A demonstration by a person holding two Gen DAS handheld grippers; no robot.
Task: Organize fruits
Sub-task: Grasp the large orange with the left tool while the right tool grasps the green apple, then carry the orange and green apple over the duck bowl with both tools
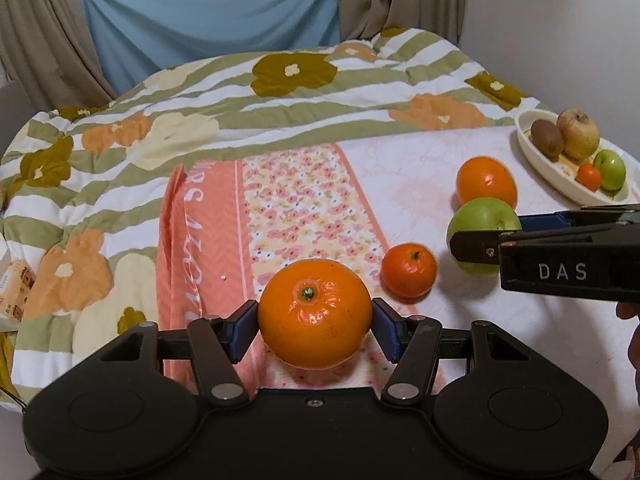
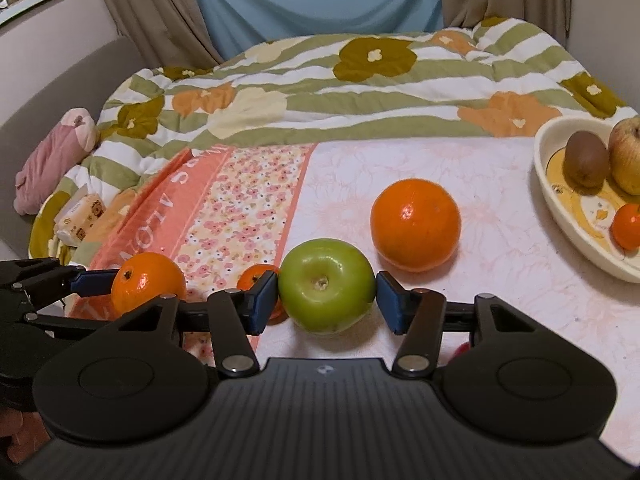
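Bedding in stripes and flowers carries your fruit, with blue cloth and curtains behind.

Through the left wrist camera, your left claw [image 1: 315, 325] holds a large orange [image 1: 315, 314], both blue pads pressed to its sides, stem facing you. A small tangerine [image 1: 408, 275] lies just right of it on the bed [image 1: 400, 168], then a green apple [image 1: 482, 232] and a second orange [image 1: 486, 182]; the white dish [image 1: 536, 152] further right holds more fruit. Through the right wrist camera, your right claw [image 2: 327, 298] brackets the green apple [image 2: 326, 290]: left pad touching, right pad just at its skin, so I cannot tell if it grips. The dish [image 2: 548, 184] sits far right.
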